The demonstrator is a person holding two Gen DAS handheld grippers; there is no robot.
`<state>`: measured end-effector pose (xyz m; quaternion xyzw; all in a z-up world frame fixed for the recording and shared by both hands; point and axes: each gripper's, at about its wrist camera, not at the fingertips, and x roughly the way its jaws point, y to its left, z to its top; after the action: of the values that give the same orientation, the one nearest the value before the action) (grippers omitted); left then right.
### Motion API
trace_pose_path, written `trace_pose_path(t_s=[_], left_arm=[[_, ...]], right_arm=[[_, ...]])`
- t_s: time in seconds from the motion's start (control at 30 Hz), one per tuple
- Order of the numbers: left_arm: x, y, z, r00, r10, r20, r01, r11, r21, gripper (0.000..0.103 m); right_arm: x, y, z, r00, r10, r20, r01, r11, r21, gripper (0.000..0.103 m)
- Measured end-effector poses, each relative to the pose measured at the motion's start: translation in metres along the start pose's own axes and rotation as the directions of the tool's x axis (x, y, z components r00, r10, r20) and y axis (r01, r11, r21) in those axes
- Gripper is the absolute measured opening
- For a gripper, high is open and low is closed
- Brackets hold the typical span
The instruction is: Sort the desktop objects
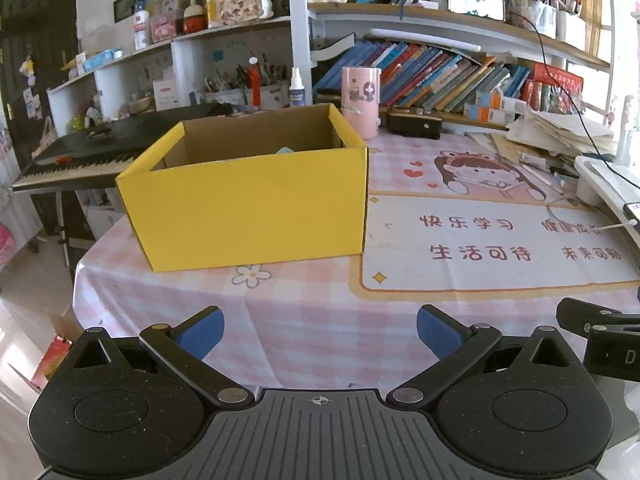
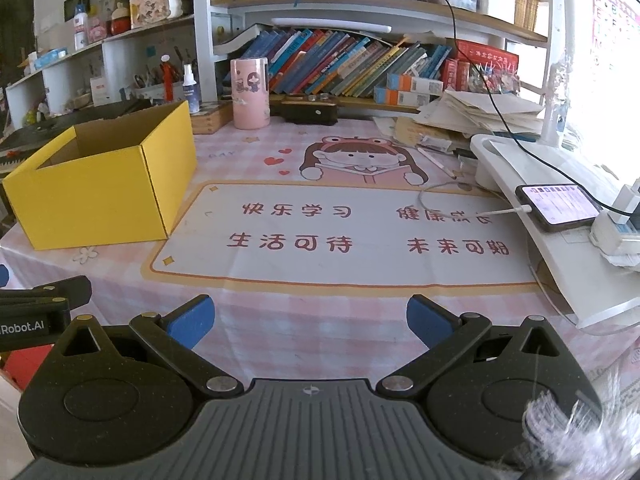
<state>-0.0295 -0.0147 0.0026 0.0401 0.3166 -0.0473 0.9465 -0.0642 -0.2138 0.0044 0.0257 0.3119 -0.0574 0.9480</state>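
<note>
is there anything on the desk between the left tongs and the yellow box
Nothing visible does. The left tongs are open and empty, and only bare pink checked desk mat lies between them and the yellow box. The right tongs sit off to the side, also open.

Both tools spread wide, nothing between pads, side by side at near edge of bench point(image 2: 320, 292). Ahead of right tool point(image 2: 310, 326) — bare mat, open run toward pink cup point(image 2: 250, 94) and books at back. Yellow box point(image 1: 248, 196) blocks path straight ahead of left tool point(image 1: 320, 334); top open. Right flank closed off — white stand point(image 2: 560, 248), phone point(image 2: 558, 206), cable, paper stack point(image 2: 480, 114).
</note>
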Motion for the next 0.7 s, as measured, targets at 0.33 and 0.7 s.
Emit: trace_pose_path(t_s=[0.33,0.7], left_arm=[[0.0019,-0.0002,-0.001,1.0,0.007,-0.011,-0.007,1.0,0.001,0.103],[0.0031,0.006,-0.0023,1.0,-0.018,-0.015,0.018,1.0,-0.025,0.103]], right_arm=[[0.0027,-0.0004,-0.0011,1.0,0.009,-0.011,-0.009,1.0,-0.006,0.103],[0.0051,0.0026,-0.0008,1.0,0.011,-0.018,-0.011,1.0,-0.009,0.103]])
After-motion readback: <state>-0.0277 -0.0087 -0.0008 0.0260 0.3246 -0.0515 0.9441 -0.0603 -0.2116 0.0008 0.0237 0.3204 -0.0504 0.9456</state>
